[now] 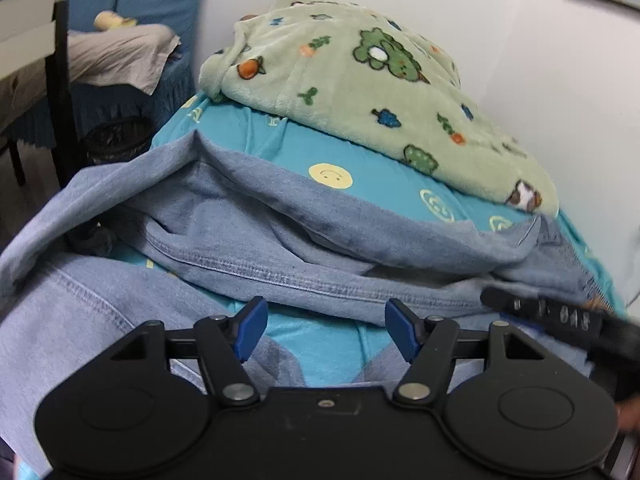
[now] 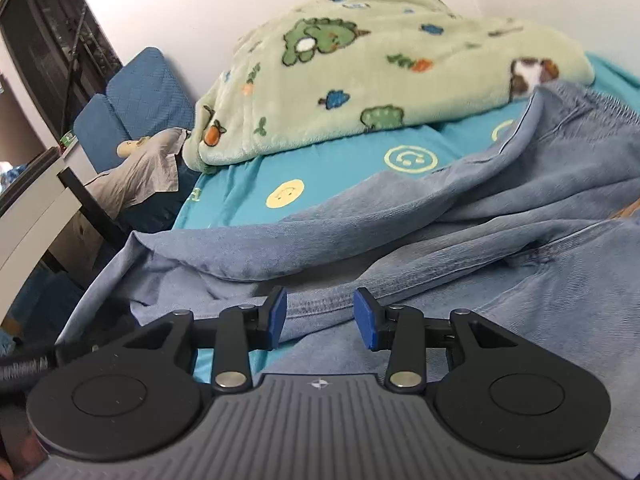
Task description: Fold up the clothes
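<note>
A light blue denim garment (image 1: 248, 236) lies rumpled across the turquoise smiley-print bed sheet (image 1: 368, 184); it also fills the right wrist view (image 2: 480, 248). My left gripper (image 1: 326, 330) is open and empty, low over the garment's stitched hem with bare sheet between its blue pads. My right gripper (image 2: 320, 318) is open and empty, its blue pads on either side of a stitched hem fold (image 2: 320, 306). The right gripper's black body shows at the right edge of the left wrist view (image 1: 560, 320).
A green fleece blanket with animal print (image 1: 360, 88) is heaped at the back of the bed against the white wall; it shows in the right wrist view too (image 2: 360, 76). A blue chair with grey cloth (image 2: 140, 160) and a desk edge (image 2: 36, 216) stand left of the bed.
</note>
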